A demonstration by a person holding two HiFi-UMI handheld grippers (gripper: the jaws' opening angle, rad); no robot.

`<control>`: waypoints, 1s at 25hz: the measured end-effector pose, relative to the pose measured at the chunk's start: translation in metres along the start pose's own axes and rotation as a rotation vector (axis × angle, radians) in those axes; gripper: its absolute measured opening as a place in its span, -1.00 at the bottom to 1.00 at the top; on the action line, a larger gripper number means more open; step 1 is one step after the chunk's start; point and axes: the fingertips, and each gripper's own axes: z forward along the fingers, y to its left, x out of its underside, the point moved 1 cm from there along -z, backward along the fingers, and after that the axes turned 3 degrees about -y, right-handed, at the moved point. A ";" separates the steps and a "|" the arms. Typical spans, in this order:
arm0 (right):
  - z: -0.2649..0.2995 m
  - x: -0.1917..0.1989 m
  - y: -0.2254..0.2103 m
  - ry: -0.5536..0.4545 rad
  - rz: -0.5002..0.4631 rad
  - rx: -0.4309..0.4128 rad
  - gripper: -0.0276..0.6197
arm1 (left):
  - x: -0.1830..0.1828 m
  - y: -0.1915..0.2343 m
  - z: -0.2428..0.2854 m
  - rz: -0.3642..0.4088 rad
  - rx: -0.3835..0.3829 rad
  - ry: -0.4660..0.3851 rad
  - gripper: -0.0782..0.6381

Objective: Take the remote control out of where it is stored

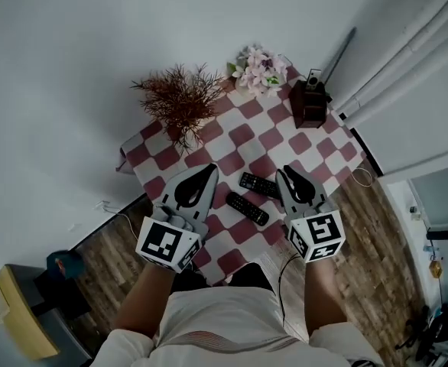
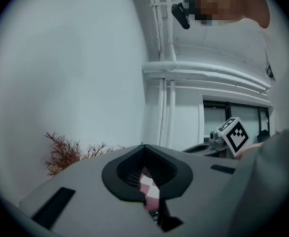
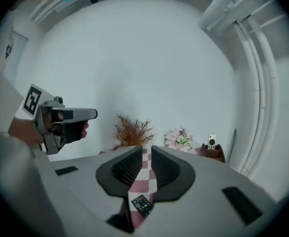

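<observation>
— Checkered table (image 1: 243, 138): left gripper (image 1: 211, 167) shut, empty; black remotes (image 1: 247, 209) lie out between; right gripper (image 1: 284, 171), jaws barely parted, empty.
— Next?
— Probably between grabs. Far right, white remote (image 3: 211, 141) stands in holder (image 1: 308, 107): reach there, jaws wider.

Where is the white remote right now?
Head view: the white remote stands upright in the dark holder at the far right corner of the table, just right of the pink flowers.

I see a white remote control (image 1: 313, 77) upright in the dark brown holder (image 1: 308, 109); two black remotes (image 1: 258, 184) lie flat, well apart from that holder.
</observation>
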 end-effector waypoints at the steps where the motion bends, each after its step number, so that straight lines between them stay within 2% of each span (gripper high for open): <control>1: -0.008 -0.006 -0.003 -0.035 0.016 0.027 -0.74 | -0.003 -0.005 0.002 0.004 0.013 -0.002 -0.76; 4: -0.032 -0.018 -0.018 -0.113 0.064 0.126 -0.82 | -0.012 -0.019 0.006 0.010 0.056 -0.013 -0.76; 7: -0.051 -0.020 -0.038 -0.133 0.115 0.234 -0.82 | -0.019 -0.031 0.010 0.013 0.091 -0.024 -0.76; 10: -0.067 -0.023 -0.050 -0.152 0.139 0.286 -0.82 | -0.025 -0.041 0.014 0.024 0.122 -0.024 -0.76; 15: -0.079 -0.018 -0.053 -0.145 0.140 0.306 -0.82 | -0.028 -0.055 0.017 0.045 0.156 -0.029 -0.76; 25: -0.079 -0.022 -0.055 -0.134 0.120 0.295 -0.82 | -0.031 -0.053 0.016 0.037 0.133 -0.037 -0.76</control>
